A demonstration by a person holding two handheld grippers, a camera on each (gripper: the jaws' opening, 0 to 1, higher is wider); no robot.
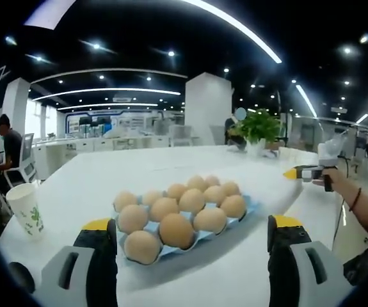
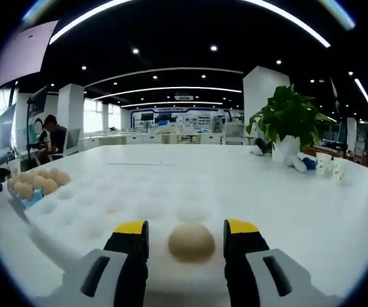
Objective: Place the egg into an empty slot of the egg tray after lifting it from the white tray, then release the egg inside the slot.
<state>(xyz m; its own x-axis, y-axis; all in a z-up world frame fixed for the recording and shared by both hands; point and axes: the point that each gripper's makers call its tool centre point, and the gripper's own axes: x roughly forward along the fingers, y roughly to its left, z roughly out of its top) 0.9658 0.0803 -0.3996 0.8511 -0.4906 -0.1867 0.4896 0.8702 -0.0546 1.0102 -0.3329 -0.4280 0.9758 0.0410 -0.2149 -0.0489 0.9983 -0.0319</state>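
Over on the left, the left gripper [image 1: 191, 240] hangs with jaws spread wide and nothing between them, looking down on the blue egg tray [image 1: 251, 206] packed with brown eggs; from here no free slot is plain to see, though part of it may be hidden. A paper cup [image 1: 27, 209] stands off to its left. Moving right, the right gripper [image 2: 187, 238] sits low over the white tray [image 2: 107, 204], jaws parted, the egg [image 2: 191, 242] resting in a dimple right between the tips, no visible contact yet. The call here is to close gently, centred on the egg's widest part, then lift straight up before carrying it across.
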